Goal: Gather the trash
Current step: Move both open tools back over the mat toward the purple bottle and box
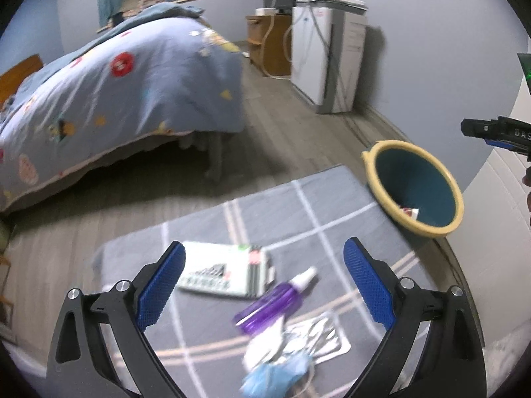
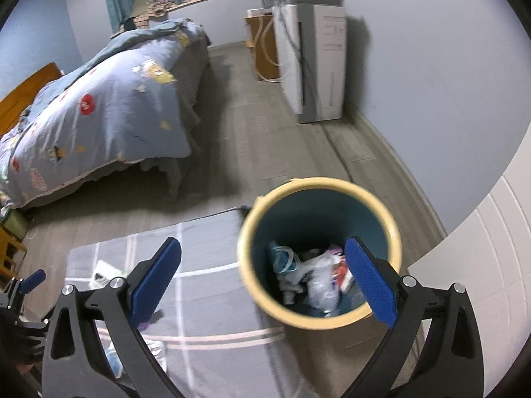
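Observation:
My left gripper (image 1: 264,267) is open and empty above a grey checked mat (image 1: 332,219). On the mat lie a white printed box (image 1: 225,273), a purple spray bottle (image 1: 275,300), a silver foil wrapper (image 1: 318,335) and a blue face mask (image 1: 275,373). A teal bin with a yellow rim (image 1: 415,185) stands at the mat's right edge. My right gripper (image 2: 262,267) is open and empty above the bin (image 2: 318,192), which holds crumpled plastic and wrappers (image 2: 315,278). The right gripper also shows at the far right of the left wrist view (image 1: 491,131).
A bed with a blue patterned duvet (image 1: 126,89) fills the left. A white appliance with cables (image 1: 325,56) and a wooden cabinet (image 1: 268,43) stand against the far wall. Grey wood floor (image 1: 282,126) lies between. A white panel (image 2: 481,265) is at the right.

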`<state>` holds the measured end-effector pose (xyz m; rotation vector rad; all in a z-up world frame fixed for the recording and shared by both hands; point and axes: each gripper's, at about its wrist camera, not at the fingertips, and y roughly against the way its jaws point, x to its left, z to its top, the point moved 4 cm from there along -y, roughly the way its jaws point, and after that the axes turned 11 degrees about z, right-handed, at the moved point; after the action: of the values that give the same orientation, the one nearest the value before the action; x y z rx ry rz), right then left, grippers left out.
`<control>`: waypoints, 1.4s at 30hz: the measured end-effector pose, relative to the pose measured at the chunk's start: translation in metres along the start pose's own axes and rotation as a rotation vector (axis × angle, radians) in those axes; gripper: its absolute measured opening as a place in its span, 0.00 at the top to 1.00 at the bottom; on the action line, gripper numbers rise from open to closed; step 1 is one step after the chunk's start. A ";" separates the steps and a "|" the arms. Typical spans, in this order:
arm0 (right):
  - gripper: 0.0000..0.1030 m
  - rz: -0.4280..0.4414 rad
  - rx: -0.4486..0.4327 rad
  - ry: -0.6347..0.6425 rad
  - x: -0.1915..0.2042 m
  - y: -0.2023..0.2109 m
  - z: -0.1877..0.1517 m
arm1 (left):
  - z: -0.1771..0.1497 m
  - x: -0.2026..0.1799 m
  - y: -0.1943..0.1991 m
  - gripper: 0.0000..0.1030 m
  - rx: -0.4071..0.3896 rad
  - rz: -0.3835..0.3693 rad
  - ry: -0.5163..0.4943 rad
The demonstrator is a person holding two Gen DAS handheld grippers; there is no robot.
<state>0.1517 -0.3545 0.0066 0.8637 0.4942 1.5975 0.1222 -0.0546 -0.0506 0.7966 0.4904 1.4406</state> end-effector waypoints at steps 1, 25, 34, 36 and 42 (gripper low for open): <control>0.06 0.005 0.007 0.011 0.010 0.000 -0.004 | -0.005 0.009 0.003 0.08 0.001 0.008 0.010; 0.06 0.085 0.260 0.038 0.106 -0.069 -0.095 | -0.053 0.082 -0.022 0.08 0.083 0.095 0.121; 0.06 0.136 0.369 -0.016 0.126 -0.120 -0.129 | -0.044 0.100 -0.039 0.08 0.076 0.117 0.129; 0.06 0.144 0.392 -0.030 0.135 -0.132 -0.135 | -0.041 0.104 -0.042 0.08 0.067 0.135 0.121; 0.06 0.171 0.413 -0.102 0.155 -0.164 -0.140 | -0.040 0.116 -0.056 0.08 0.070 0.163 0.110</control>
<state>0.1470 -0.1495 -0.1614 1.3212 0.7069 1.6213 0.1431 0.0692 -0.0992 0.8321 0.5728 1.6321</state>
